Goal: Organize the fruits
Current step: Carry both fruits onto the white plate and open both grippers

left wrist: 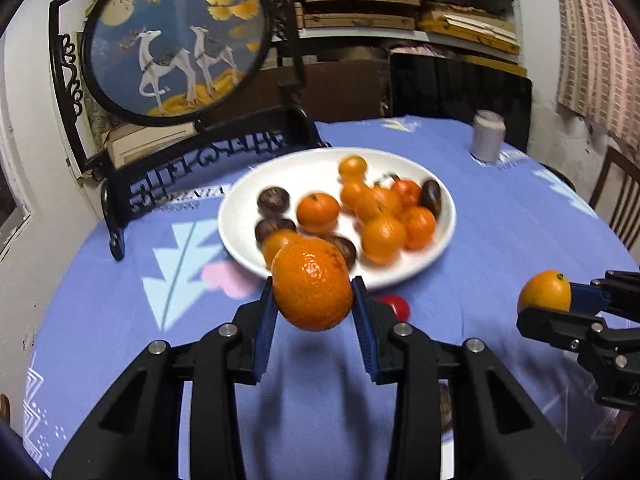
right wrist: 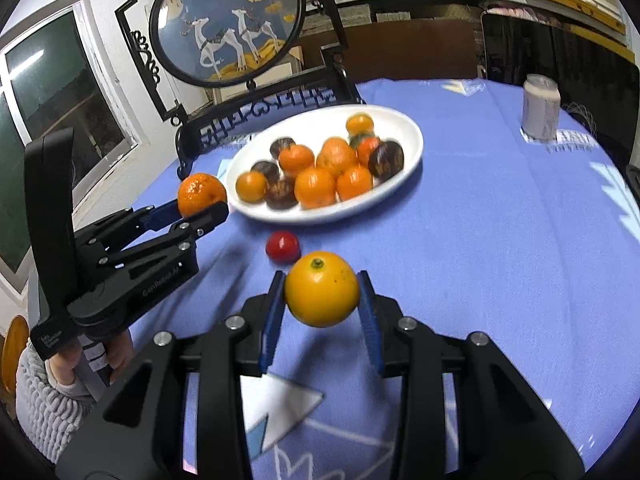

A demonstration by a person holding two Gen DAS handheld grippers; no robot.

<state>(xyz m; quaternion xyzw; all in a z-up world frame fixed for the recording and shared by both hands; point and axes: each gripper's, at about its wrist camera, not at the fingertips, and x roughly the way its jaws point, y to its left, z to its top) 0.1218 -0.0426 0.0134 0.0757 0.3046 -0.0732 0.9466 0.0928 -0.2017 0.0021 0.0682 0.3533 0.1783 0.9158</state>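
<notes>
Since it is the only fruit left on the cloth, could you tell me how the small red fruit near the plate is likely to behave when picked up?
The red fruit looks round and glossy, so it may roll on the blue cloth if nudged. Its shine suggests smooth skin that could slip between pads. Being small, it is probably light and possibly soft, so a gentle squeeze seems wise.

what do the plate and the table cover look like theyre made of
Plate: probably glazed ceramic, possibly melamine; white, smooth and slightly shiny along the rim.
Table cover: soft matte fabric, likely fleece or cotton; blue with pale printed shapes, no glare, and faint creases.
</notes>
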